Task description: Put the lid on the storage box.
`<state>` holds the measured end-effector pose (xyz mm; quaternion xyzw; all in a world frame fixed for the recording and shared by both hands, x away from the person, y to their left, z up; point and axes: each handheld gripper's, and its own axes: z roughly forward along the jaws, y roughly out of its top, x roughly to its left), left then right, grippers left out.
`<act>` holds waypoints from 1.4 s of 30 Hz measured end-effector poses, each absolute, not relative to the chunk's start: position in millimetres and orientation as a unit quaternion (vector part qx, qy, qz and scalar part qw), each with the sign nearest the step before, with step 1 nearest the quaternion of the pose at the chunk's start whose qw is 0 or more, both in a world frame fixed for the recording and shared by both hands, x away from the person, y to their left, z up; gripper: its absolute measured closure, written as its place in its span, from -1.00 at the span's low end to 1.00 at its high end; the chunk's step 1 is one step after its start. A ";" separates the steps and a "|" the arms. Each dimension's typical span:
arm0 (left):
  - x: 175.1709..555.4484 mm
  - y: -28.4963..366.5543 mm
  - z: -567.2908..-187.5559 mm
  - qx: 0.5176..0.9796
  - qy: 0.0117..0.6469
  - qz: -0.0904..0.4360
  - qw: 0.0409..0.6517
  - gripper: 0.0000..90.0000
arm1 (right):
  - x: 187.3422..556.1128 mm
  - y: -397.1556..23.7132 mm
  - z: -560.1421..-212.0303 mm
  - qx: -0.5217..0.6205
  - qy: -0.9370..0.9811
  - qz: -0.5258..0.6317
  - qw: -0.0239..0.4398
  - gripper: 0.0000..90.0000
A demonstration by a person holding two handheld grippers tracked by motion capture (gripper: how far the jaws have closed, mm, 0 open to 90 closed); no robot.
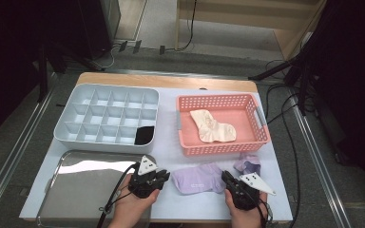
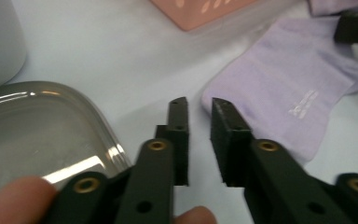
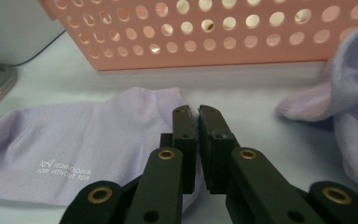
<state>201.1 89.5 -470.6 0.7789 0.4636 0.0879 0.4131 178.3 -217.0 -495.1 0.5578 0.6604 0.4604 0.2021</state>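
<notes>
Lilac sock bears white print, "MOON WITHOUT FEAR".

— What is in front of the left gripper?

— Its two black jaws stand a little apart with nothing between them, above the pale table. A lilac sock lies flat at two o'clock, its edge just beside the right jaw tip.

— And at nine o'clock?

— A shiny metal tray, its rounded corner near the jaws. At twelve o'clock is a corner of the pink basket. The other gripper's dark tip touches the sock's far end.
</notes>
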 end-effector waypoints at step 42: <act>200.3 90.8 -469.1 0.791 0.445 0.101 0.408 0.31 | 177.3 -247.9 -475.5 0.573 0.619 0.481 0.240 0.66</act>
